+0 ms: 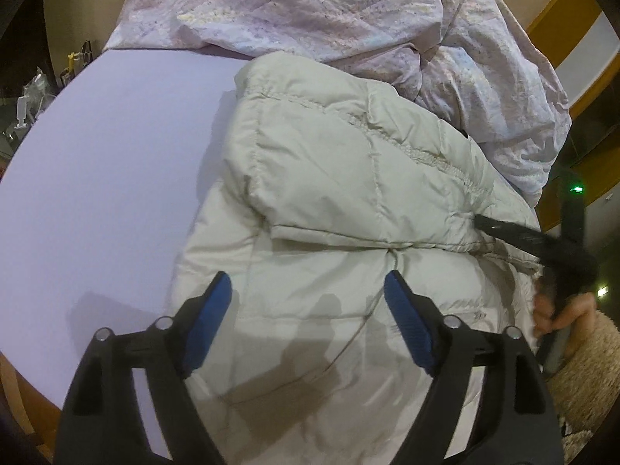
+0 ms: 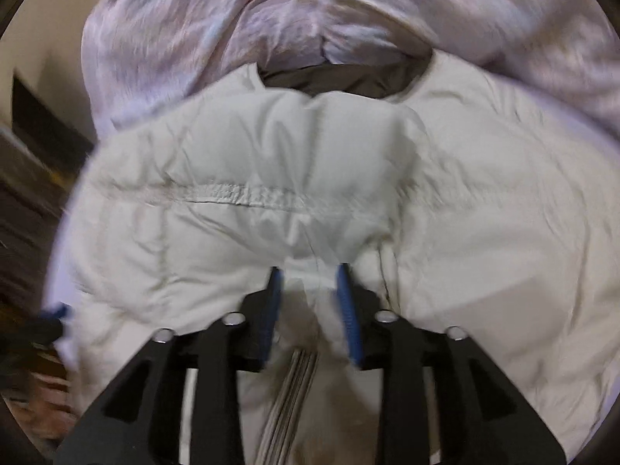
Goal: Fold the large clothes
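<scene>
A cream puffer jacket (image 1: 348, 201) lies on the lilac bed sheet (image 1: 108, 162), one part folded over its body. My left gripper (image 1: 308, 286) is open and empty, hovering above the jacket's lower part. The right gripper shows at the right edge of the left wrist view (image 1: 503, 230), its tips against the folded part's edge. In the right wrist view my right gripper (image 2: 310, 277) is shut on a pinch of the jacket's fabric (image 2: 310, 209); the view is motion-blurred. The left gripper's blue tip (image 2: 54, 312) shows at the far left.
A crumpled pale pink patterned duvet (image 1: 348, 11) is heaped behind and to the right of the jacket, also in the right wrist view (image 2: 465, 11). The bed's wooden edge (image 1: 23, 399) runs at lower left. A beige fuzzy sleeve (image 1: 593, 368) is at the right.
</scene>
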